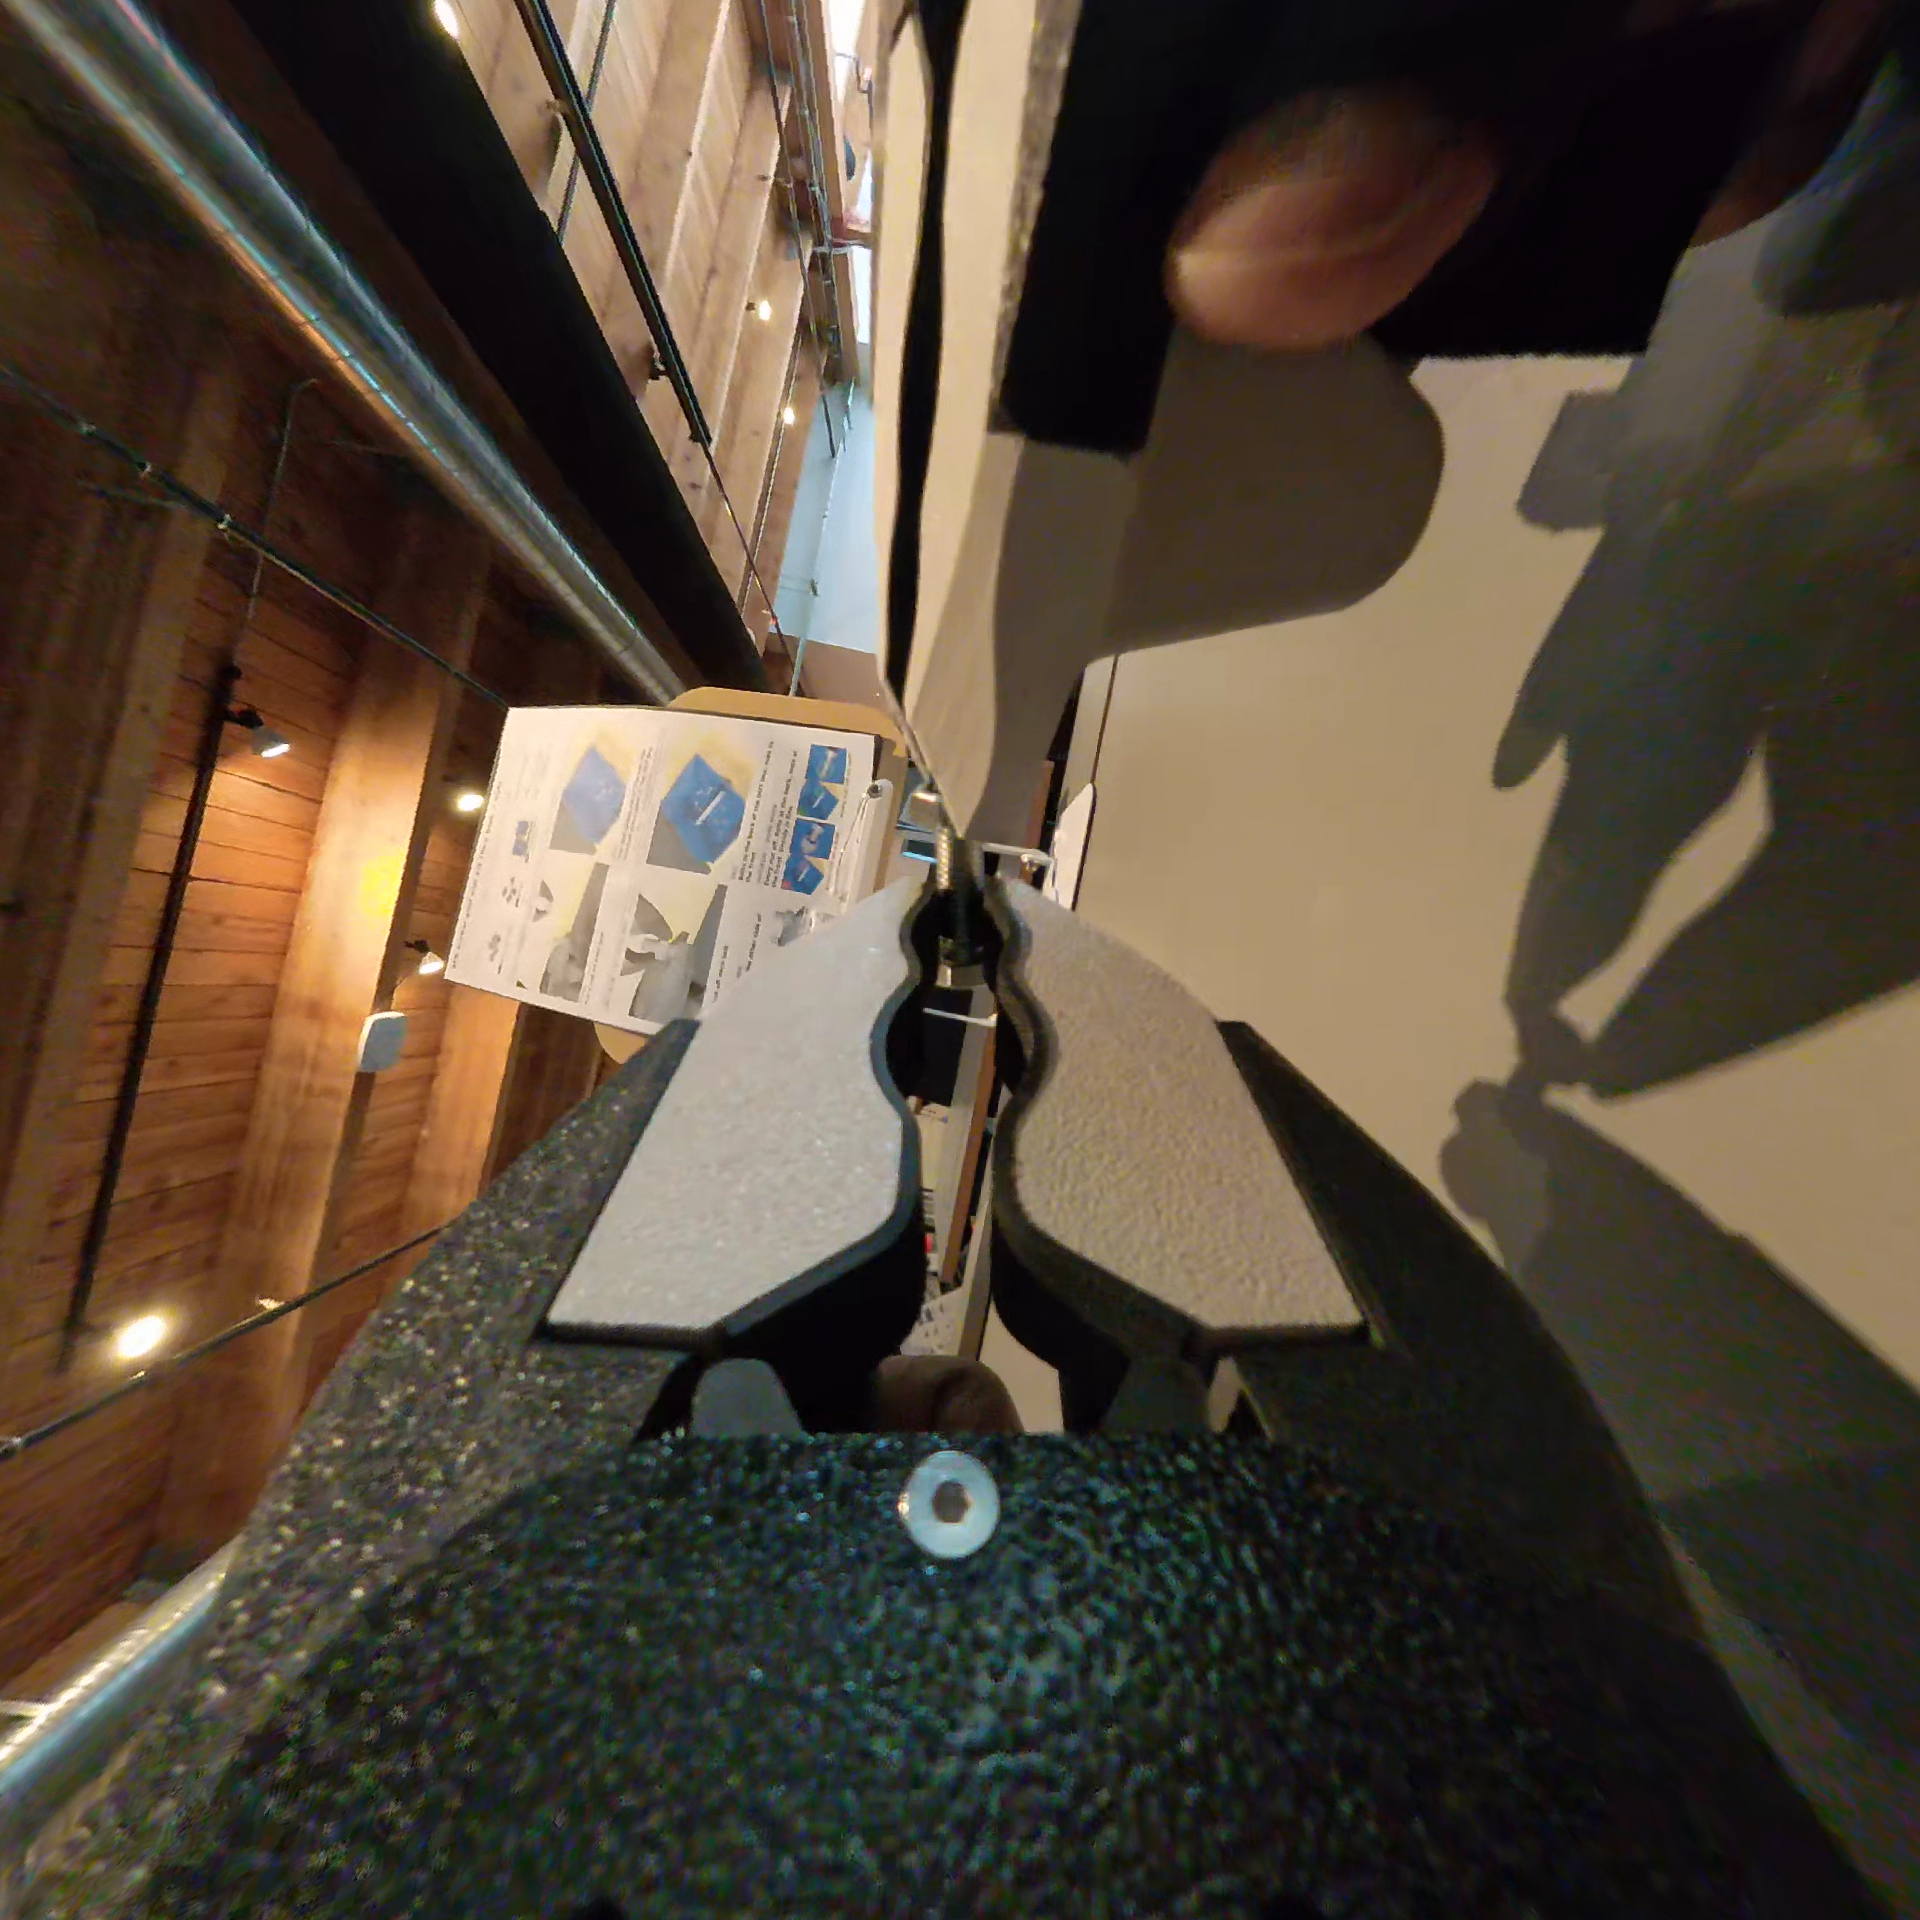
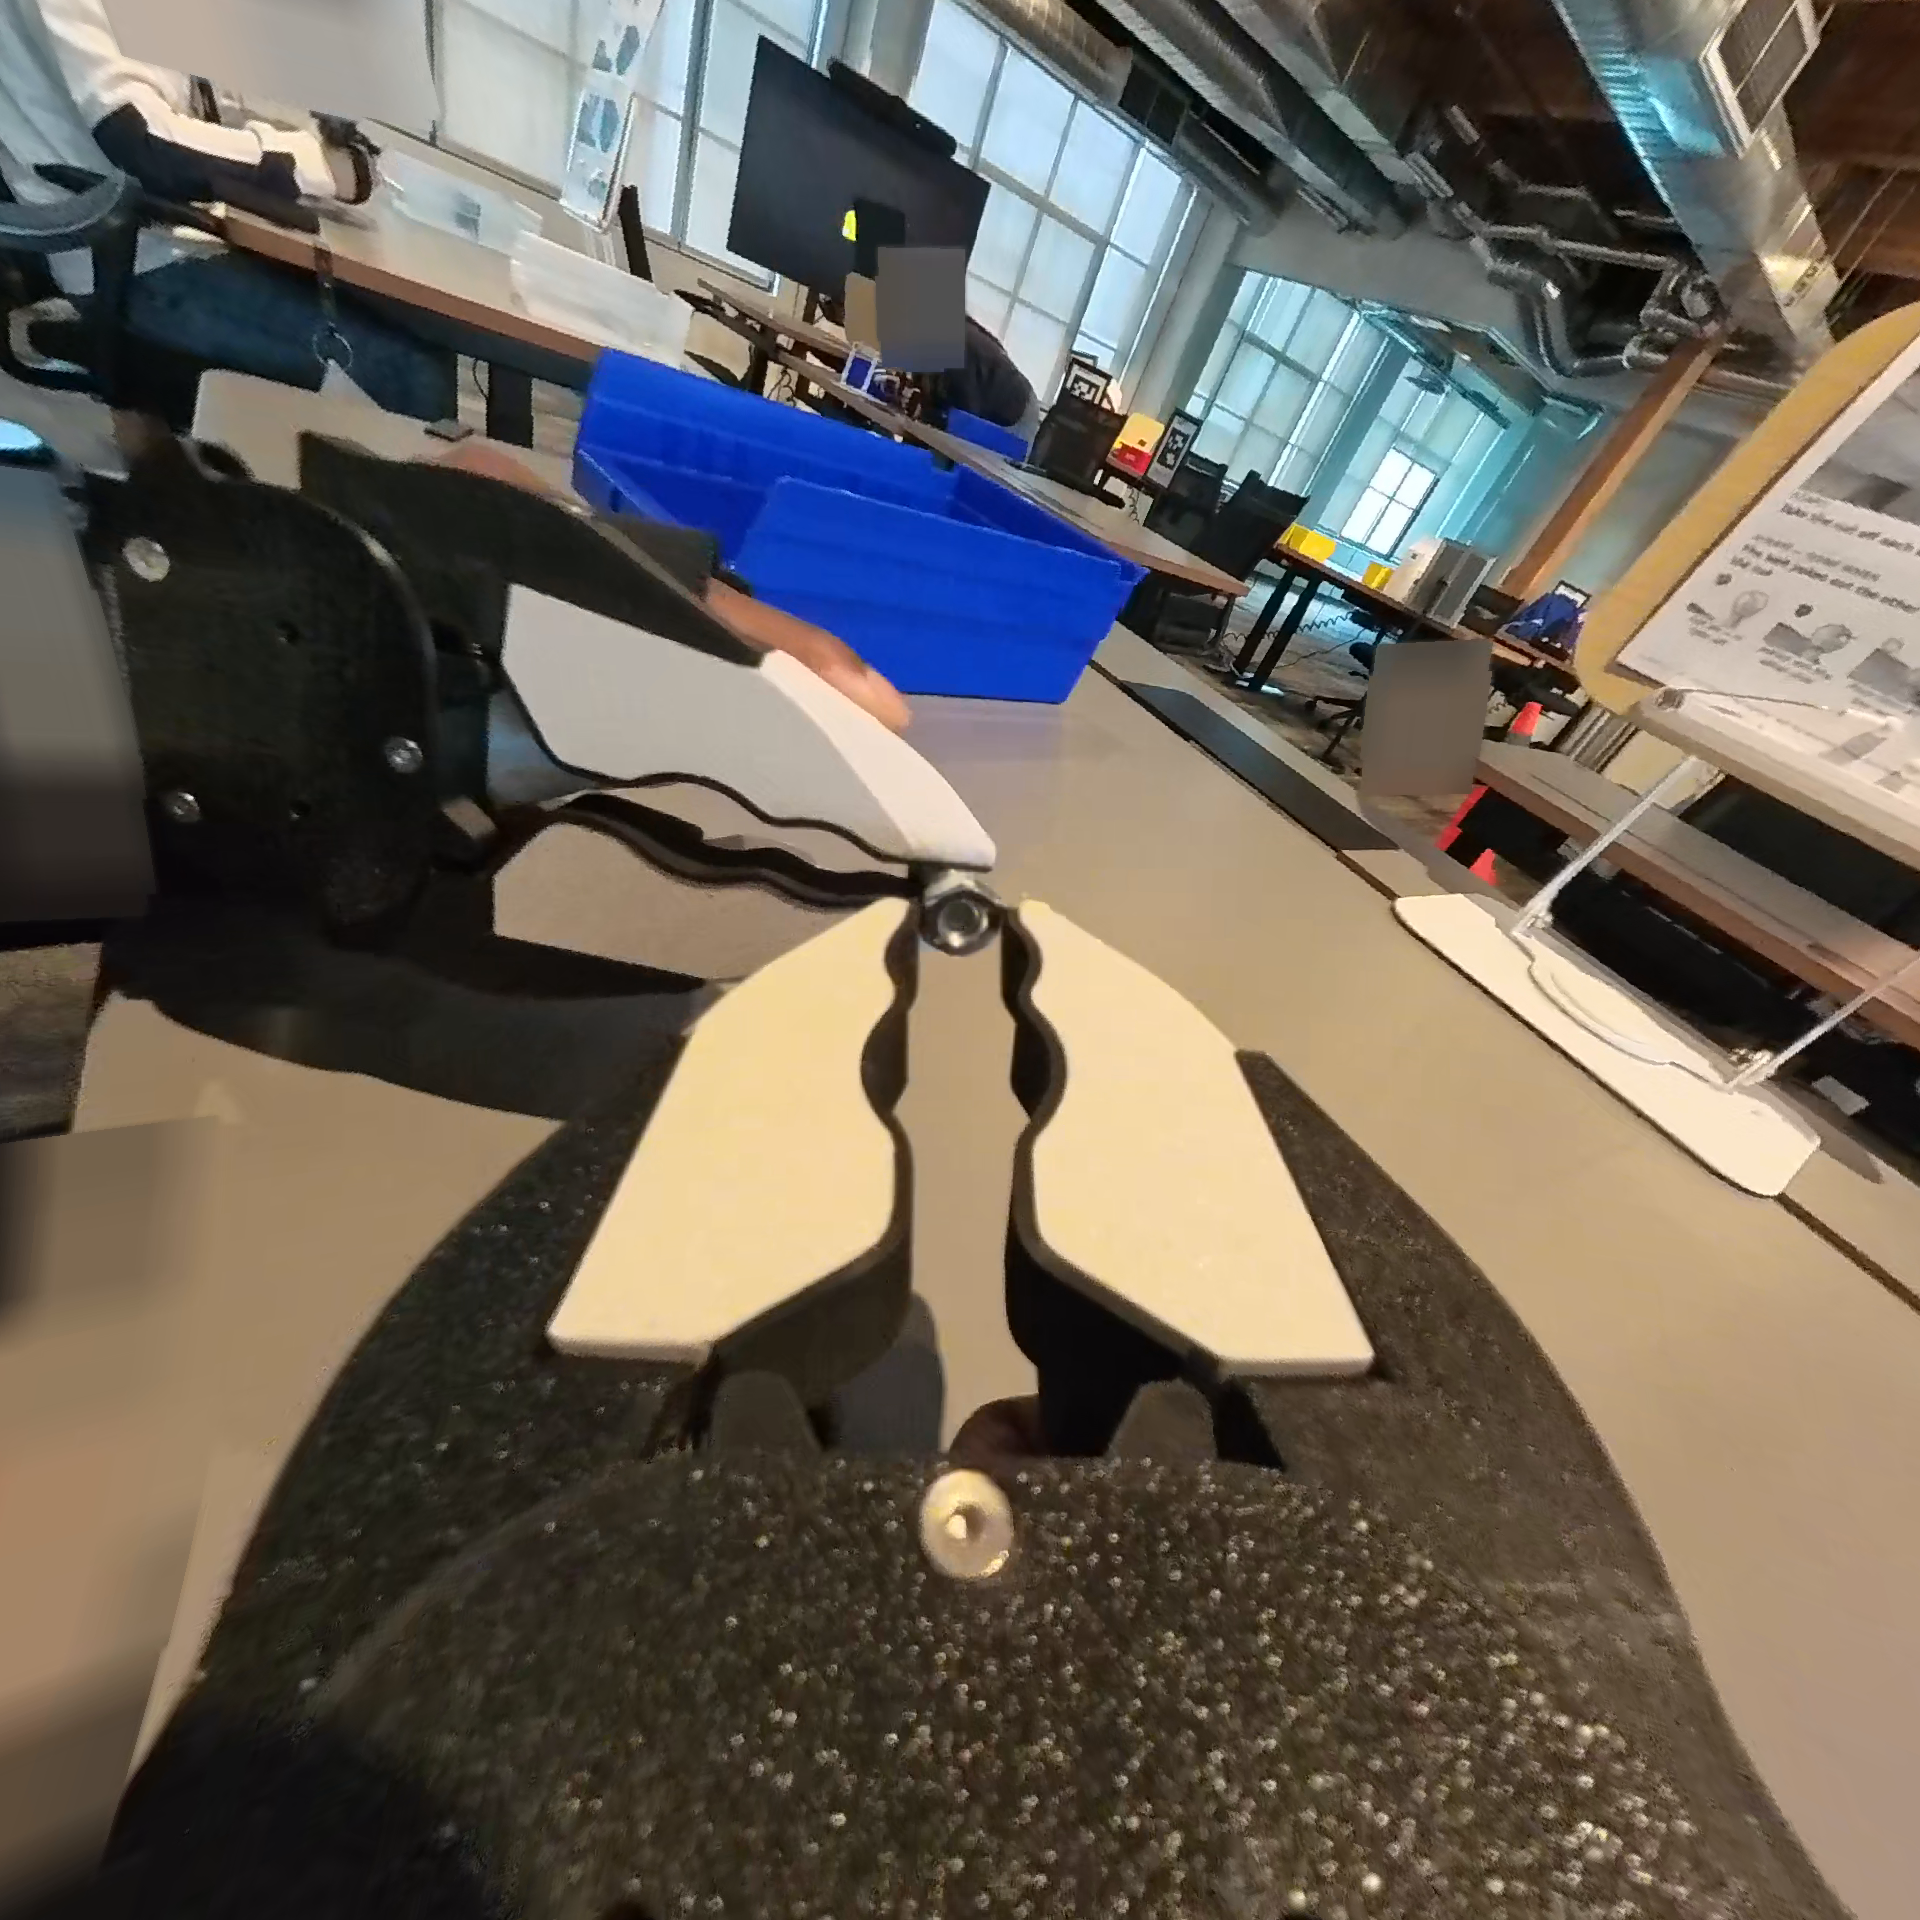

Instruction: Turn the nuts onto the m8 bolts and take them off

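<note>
Both claws meet at the bolt (image 1: pixel 948 868), well above the grey table (image 2: pixel 1195 852). The left gripper (image 1: pixel 954 914) is pinched nearly closed on the bolt's threaded shank right at its tips. Facing it, the right gripper (image 2: pixel 961 920) is narrowed onto the nut (image 2: pixel 956 920) sitting on the bolt's end, tips squeezing it. Beyond the bolt sit blue bins (image 2: pixel 914 582); right of it, a clear-stand instruction sheet (image 2: pixel 1787 582).

Left tool (image 1: pixel 961 914) pinching threaded bolt (image 1: pixel 948 868) — other tool's tip (image 1: pixel 1023 758) (pale) meeting it
</note>
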`<action>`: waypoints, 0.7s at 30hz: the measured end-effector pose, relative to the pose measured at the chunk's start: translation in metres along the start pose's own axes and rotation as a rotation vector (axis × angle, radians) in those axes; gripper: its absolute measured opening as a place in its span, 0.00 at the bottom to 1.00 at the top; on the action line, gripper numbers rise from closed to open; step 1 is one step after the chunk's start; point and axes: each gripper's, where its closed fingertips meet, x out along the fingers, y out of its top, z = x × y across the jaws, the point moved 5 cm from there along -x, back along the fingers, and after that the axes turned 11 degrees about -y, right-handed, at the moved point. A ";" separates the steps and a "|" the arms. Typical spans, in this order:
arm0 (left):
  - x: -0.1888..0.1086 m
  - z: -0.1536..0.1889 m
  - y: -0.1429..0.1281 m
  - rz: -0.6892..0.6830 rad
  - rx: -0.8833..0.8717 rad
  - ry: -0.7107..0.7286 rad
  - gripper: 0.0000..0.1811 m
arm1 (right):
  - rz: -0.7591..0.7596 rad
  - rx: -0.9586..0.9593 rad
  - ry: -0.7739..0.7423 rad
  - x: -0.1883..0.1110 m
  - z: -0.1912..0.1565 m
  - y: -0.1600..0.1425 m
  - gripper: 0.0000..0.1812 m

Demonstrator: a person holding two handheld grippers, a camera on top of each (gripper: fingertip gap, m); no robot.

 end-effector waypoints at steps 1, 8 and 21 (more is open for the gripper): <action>0.000 0.000 0.001 0.002 0.004 -0.002 0.04 | 0.005 -0.018 0.001 -0.001 -0.001 0.000 0.08; -0.001 0.007 0.004 0.108 -0.101 -0.114 0.04 | 0.095 -0.439 -0.014 -0.009 -0.007 -0.006 0.08; 0.003 0.007 0.000 0.018 -0.014 -0.073 0.04 | 0.083 -0.345 0.021 -0.010 -0.010 -0.004 0.17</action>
